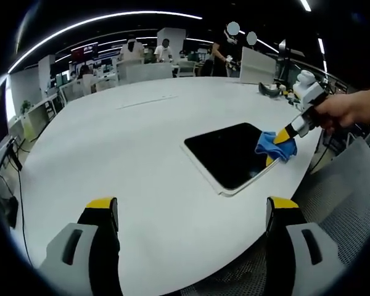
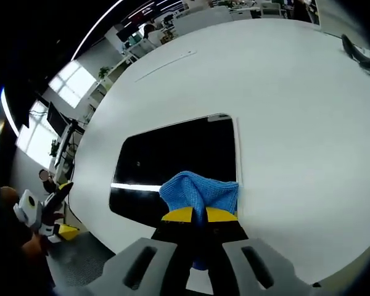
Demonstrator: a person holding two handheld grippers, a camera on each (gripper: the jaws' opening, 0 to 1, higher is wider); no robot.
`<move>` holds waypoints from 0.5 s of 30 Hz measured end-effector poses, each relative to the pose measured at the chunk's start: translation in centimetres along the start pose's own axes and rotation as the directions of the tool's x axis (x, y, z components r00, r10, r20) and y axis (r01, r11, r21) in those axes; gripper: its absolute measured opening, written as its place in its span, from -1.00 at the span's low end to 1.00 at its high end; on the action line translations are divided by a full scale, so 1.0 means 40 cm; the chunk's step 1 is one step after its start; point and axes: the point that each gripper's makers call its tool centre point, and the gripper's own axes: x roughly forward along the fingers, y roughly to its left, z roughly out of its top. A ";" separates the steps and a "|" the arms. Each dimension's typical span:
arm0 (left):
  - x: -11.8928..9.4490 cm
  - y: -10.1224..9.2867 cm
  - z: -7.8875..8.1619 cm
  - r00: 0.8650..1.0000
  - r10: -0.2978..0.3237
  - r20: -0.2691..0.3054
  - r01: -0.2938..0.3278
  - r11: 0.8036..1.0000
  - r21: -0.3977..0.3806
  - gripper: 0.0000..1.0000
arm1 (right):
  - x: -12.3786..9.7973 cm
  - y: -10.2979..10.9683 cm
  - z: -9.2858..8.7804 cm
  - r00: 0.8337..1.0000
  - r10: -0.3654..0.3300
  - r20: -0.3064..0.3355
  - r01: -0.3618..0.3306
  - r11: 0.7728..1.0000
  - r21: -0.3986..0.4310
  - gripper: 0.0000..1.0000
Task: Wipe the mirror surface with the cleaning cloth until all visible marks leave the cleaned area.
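Observation:
A flat rectangular mirror (image 1: pixel 231 154) with a white frame lies on the white table (image 1: pixel 129 148) and reflects dark. My right gripper (image 1: pixel 282 146), held by a hand, comes in from the right in the left gripper view, shut on a blue cleaning cloth (image 1: pixel 272 143) that rests on the mirror's right side. In the right gripper view the blue cloth (image 2: pixel 200 192) is pinched between the yellow-tipped jaws of my right gripper (image 2: pixel 200 215) and lies on the near right part of the mirror (image 2: pixel 166 163). My left gripper (image 1: pixel 191 206) hovers open over the table's near edge, nothing between its jaws.
Grey mesh chairs (image 1: pixel 351 185) stand by the table's near edge. A dark object (image 1: pixel 270 90) lies on the far part of the table. People and desks (image 1: pixel 148 61) are in the office behind. The left gripper (image 2: pixel 40 216) shows at the lower left of the right gripper view.

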 end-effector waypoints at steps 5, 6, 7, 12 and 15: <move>0.000 0.011 -0.006 1.000 0.011 -0.012 -0.011 1.000 0.007 0.98 | 0.001 0.002 -0.002 1.000 0.005 -0.001 -0.005 1.000 0.009 -1.00; 0.001 0.010 -0.006 1.000 0.010 -0.012 -0.010 1.000 0.004 0.98 | 0.002 0.001 -0.001 1.000 0.003 0.000 -0.003 1.000 0.003 -1.00; 0.001 0.009 -0.007 1.000 0.009 -0.012 -0.009 1.000 0.004 0.98 | 0.000 0.002 -0.002 1.000 0.002 0.000 -0.002 1.000 0.001 -1.00; 0.001 0.010 -0.005 1.000 0.009 -0.006 -0.009 1.000 0.001 0.98 | 0.003 0.015 -0.006 1.000 0.018 -0.003 -0.018 1.000 0.012 -1.00; 0.001 0.009 -0.005 1.000 0.007 -0.007 -0.007 1.000 0.006 0.98 | 0.006 0.018 -0.007 1.000 0.017 -0.011 -0.017 1.000 -0.018 -1.00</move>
